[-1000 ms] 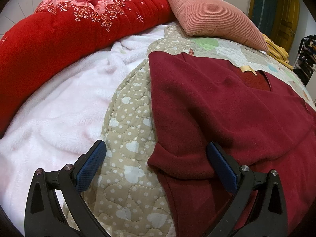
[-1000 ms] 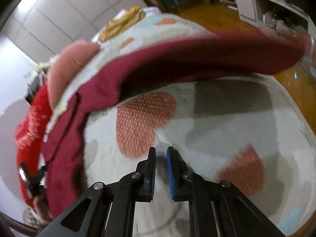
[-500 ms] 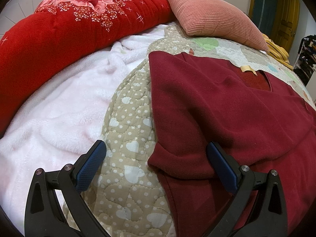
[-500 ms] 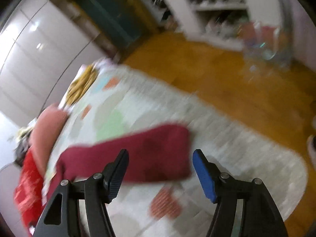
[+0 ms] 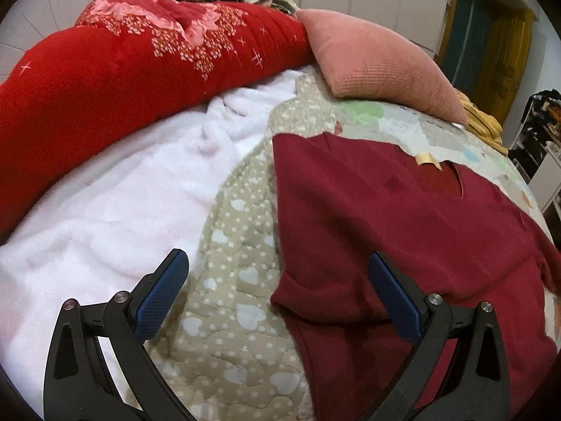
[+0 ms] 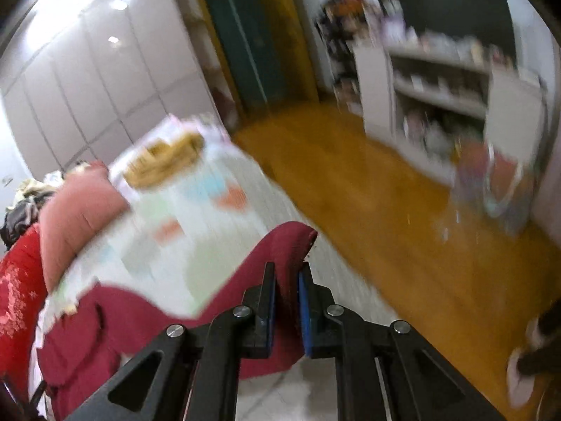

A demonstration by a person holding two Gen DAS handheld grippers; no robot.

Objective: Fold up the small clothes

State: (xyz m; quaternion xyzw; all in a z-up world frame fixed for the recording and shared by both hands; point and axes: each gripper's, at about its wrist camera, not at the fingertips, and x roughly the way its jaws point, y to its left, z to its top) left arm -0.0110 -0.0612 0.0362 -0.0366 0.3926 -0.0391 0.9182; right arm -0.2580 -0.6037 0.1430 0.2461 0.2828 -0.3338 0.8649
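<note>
A dark red sweater (image 5: 403, 217) lies spread on the quilted bed cover (image 5: 238, 245), its left side folded in. My left gripper (image 5: 277, 291) is open and hovers above the sweater's lower left edge, touching nothing. In the right wrist view my right gripper (image 6: 286, 284) is shut on the sweater's sleeve (image 6: 280, 249) and holds the cuff end lifted off the bed. The rest of the sweater (image 6: 91, 336) shows at the lower left there. The view is blurred by motion.
A red floral quilt (image 5: 105, 80) and a pink fleece blanket (image 5: 115, 203) lie at the left. A pink pillow (image 5: 378, 66) sits at the head, yellow cloth (image 5: 484, 126) beyond it. Past the bed's right edge are wooden floor (image 6: 385, 217) and white shelves (image 6: 448, 98).
My right gripper opened over the sleeve half a second ago, then shut on it and lifted the cuff. The left gripper has stayed open in place.
</note>
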